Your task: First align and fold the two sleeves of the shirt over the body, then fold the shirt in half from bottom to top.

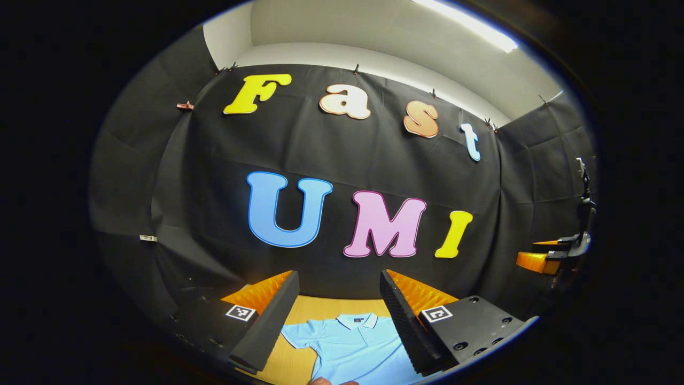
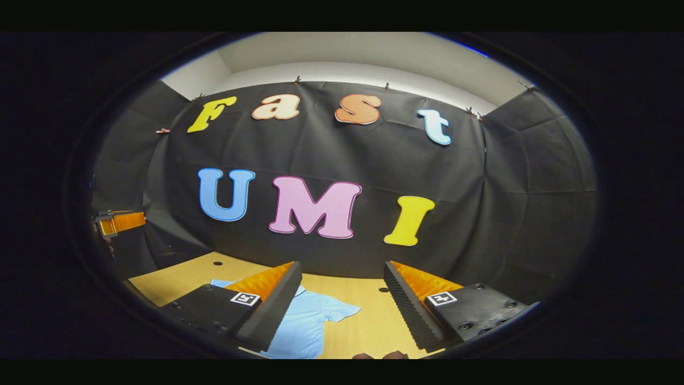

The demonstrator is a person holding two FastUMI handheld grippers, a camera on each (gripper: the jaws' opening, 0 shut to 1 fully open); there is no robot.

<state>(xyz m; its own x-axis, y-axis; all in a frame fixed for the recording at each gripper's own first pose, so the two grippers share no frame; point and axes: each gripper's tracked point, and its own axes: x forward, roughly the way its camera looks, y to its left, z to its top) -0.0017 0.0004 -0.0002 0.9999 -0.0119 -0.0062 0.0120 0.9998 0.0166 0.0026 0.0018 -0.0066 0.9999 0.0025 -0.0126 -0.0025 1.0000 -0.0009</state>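
A light blue polo shirt (image 1: 352, 345) lies flat on the wooden table (image 1: 312, 307), collar toward the booth wall, both short sleeves spread out. My left gripper (image 1: 339, 280) hangs open above it, the collar showing in the gap between its fingers. In the right gripper view one spread sleeve of the shirt (image 2: 312, 318) lies just left of the gap, partly hidden by the left finger. My right gripper (image 2: 342, 267) is open over bare table (image 2: 368, 321), holding nothing. Both grippers are held well above the cloth.
The right gripper (image 1: 556, 256) shows far off at the right edge of the left gripper view; the left gripper (image 2: 115, 222) sits at the left edge of the right gripper view. A hand (image 1: 331, 381) peeks in at the bottom. Small holes (image 2: 217, 263) dot the tabletop.
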